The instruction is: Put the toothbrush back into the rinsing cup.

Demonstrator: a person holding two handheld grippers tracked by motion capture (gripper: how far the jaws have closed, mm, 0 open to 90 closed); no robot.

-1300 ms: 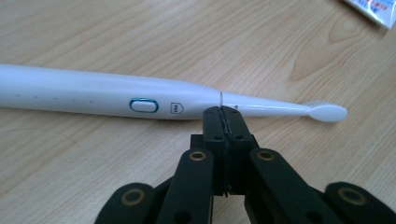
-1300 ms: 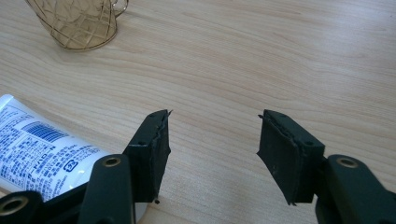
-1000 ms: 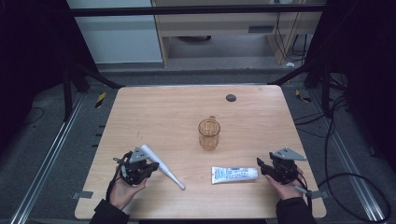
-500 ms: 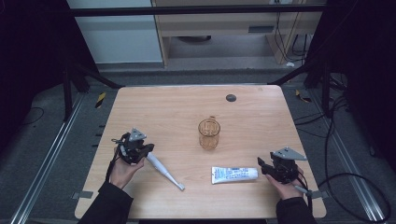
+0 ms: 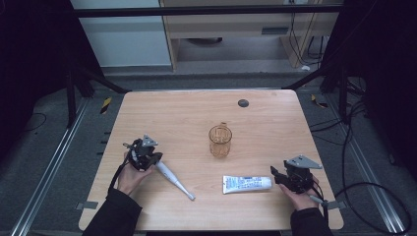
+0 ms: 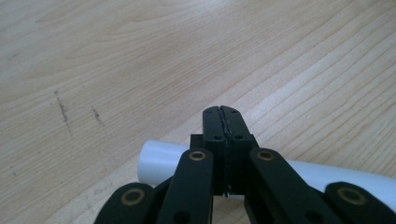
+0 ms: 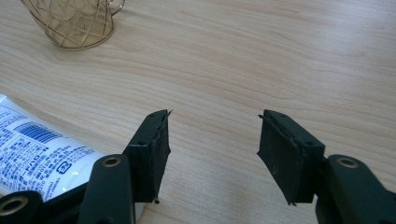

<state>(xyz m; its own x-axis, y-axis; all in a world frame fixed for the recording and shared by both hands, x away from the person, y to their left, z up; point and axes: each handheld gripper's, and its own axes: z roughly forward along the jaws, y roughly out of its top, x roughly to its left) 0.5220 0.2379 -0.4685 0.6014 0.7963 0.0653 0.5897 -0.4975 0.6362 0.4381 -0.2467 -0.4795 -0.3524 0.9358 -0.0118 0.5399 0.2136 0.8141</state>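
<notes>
A white toothbrush-like stick (image 5: 173, 179) lies slanted on the wooden table (image 5: 177, 118), left of centre. My left gripper (image 5: 156, 160) is at its upper end, jaws shut together with nothing between them. In the left gripper view the shut gripper (image 6: 222, 117) hangs just above the white stick (image 6: 159, 161), which crosses underneath. A gold wire cup (image 5: 220, 140) stands mid-table. A white toothpaste tube (image 5: 247, 183) lies at the front right. My right gripper (image 5: 274, 176) is open just right of the tube's end, and its open jaws (image 7: 212, 135) hold nothing, the tube (image 7: 37, 156) lying at their left.
A small black round spot (image 5: 243, 103) sits near the table's far edge. The wire cup (image 7: 70, 23) stands ahead and left of the right gripper. Dark frame legs and cables surround the table on the floor.
My left hand has moved away from the front edge, up along the white stick to its upper end. The stick, tube, cup and right gripper have stayed put.
</notes>
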